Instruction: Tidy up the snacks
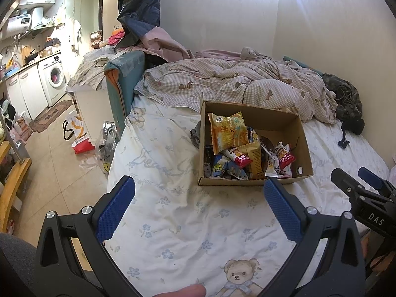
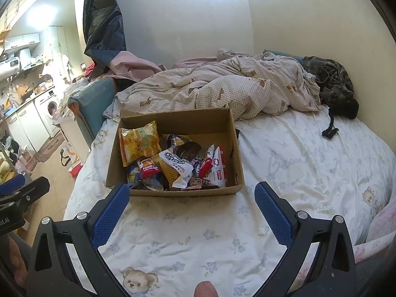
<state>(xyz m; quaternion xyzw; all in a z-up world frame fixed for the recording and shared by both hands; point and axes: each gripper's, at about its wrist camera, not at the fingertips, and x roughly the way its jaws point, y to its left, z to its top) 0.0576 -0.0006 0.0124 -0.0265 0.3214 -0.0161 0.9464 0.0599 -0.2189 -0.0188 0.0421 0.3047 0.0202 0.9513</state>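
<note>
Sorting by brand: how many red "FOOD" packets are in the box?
2: one red FOOD packet left of centre, another toward the right of the cardboard box. More may be buried.

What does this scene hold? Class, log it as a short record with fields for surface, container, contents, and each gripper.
surface: bed sheet with bear and flower print
container: open cardboard box resting on the sheet
contents: mixed snack packets, a large yellow packet leaning at the left
behind box: crumpled checked duvet
left gripper: open, empty, short of the box
right gripper: open, empty, short of the box
</note>
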